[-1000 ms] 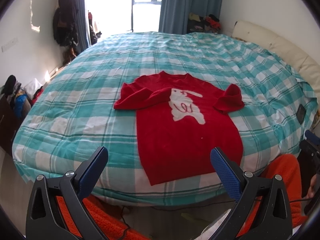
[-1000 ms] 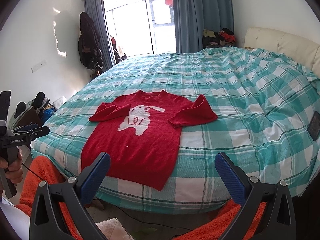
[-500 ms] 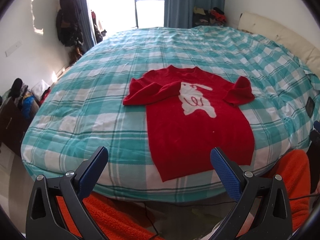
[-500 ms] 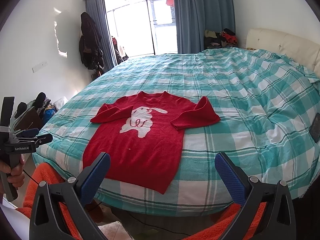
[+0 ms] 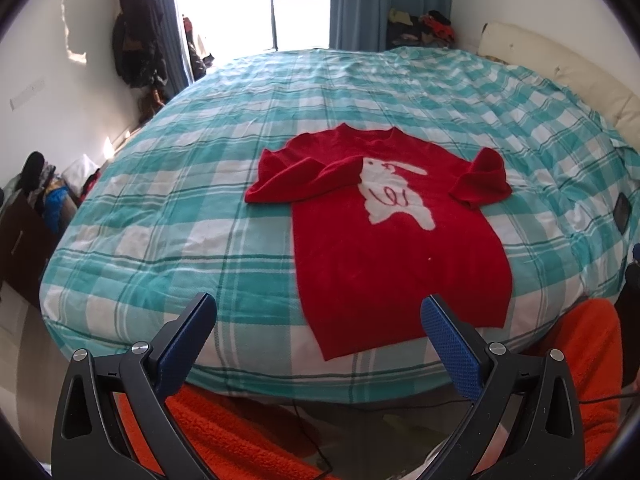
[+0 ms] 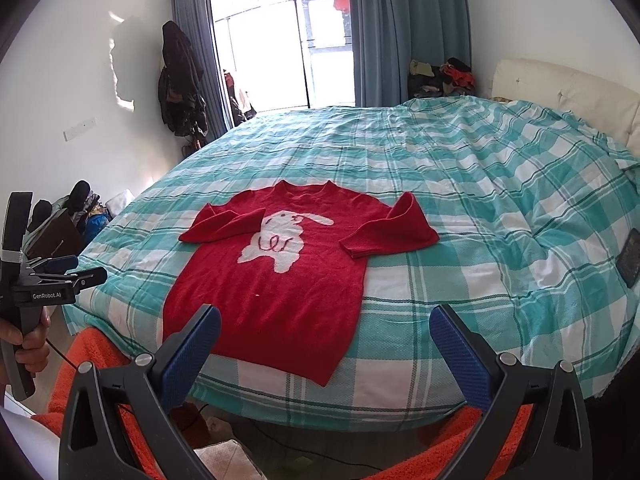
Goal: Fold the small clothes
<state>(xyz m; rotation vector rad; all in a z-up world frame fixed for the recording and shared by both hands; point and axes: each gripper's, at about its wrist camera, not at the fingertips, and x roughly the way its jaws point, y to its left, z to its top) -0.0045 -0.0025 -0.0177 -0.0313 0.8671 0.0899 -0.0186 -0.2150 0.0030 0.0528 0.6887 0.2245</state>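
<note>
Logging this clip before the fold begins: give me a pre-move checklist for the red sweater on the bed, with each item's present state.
1. Left gripper open, nothing held: ok.
2. Right gripper open, nothing held: ok.
3. Red sweater lies flat, rabbit design facing up: ok.
4. Both sleeves already folded in over the chest: ok.
5. Hem within reach near the edge of the checked bedspread: ok.
6. Dark flat object on the bedspread lies apart from the sweater: ok.
</note>
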